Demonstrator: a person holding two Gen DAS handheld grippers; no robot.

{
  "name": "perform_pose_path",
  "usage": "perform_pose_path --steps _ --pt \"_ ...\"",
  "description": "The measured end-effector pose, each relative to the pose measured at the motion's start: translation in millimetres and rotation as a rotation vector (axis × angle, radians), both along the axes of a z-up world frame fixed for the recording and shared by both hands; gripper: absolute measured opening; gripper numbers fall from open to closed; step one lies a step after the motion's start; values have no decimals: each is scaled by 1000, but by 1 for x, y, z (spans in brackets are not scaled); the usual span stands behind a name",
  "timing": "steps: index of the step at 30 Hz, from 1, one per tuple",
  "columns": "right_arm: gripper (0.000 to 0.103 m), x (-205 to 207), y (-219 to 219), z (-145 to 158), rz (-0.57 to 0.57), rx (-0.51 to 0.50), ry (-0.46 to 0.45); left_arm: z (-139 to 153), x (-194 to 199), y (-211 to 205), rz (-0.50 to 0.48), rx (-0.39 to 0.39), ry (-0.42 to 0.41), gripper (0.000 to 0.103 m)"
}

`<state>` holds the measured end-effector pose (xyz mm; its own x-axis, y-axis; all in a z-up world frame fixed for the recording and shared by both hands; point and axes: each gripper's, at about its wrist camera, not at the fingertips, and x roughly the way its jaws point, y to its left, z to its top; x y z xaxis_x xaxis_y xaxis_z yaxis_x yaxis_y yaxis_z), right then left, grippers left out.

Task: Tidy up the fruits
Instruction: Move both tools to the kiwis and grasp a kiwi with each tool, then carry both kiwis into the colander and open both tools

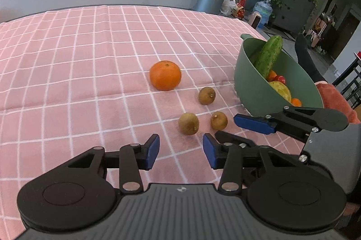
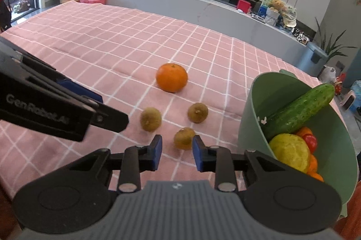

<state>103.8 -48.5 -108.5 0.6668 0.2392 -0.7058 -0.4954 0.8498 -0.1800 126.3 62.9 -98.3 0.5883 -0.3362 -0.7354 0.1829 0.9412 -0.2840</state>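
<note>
Three small brown longans and one orange (image 1: pixel 165 75) lie on the pink checked cloth. In the left wrist view my left gripper (image 1: pixel 181 149) is open, its blue pads just short of the nearest longan (image 1: pixel 188 123), nothing between them. My right gripper (image 2: pixel 177 151) is open by a narrow gap. A longan (image 2: pixel 183 138) sits at its tips, against the right pad and clear of the left one. The same longan (image 1: pixel 218 120) shows at the right gripper (image 1: pixel 226 127) tips from the left. The other longans (image 2: pixel 150 119) (image 2: pixel 197 112) and the orange (image 2: pixel 172 77) lie further off.
A green bowl (image 2: pixel 248 122) stands tilted at the right with a cucumber (image 2: pixel 297 110), a yellow fruit (image 2: pixel 290 152) and small red and orange fruits inside. My left gripper (image 2: pixel 114 110) reaches in from the left. A grey counter runs behind the table.
</note>
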Motion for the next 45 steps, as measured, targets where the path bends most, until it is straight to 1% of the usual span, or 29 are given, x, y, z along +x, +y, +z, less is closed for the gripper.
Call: perform_pose_path --steps 3,6,12,15,17,19,20,23,31,37,45 --pt "25 2 2 -5 -7 -28 -21 -3 8 -5 2 -11 4 51" --pt "25 6 2 -8 -13 -21 -25 -8 16 -8 13 -16 13 50" --pt "25 10 3 -13 -19 -20 -24 -14 25 -8 33 -29 34 43" --pt "25 12 3 -15 -20 -13 -16 -16 26 -7 39 -31 36 39" --pt "25 12 4 -15 -17 -11 -13 -16 26 -8 35 -39 36 33" --pt "25 12 6 -16 -18 -10 -14 -16 26 -9 32 -39 33 30" --pt "25 12 5 -17 -17 -10 -14 -16 26 -9 31 -42 31 27" --pt "20 12 5 -17 -15 -9 -16 -16 25 -9 36 -47 29 26" --pt "19 8 2 -16 -10 3 -24 -14 24 -10 69 -34 25 26" --pt "19 -8 4 -2 32 -3 -58 0 12 -5 90 -49 1 26" --pt "19 -28 -13 32 36 48 -80 28 -2 -13 85 -60 -44 26"
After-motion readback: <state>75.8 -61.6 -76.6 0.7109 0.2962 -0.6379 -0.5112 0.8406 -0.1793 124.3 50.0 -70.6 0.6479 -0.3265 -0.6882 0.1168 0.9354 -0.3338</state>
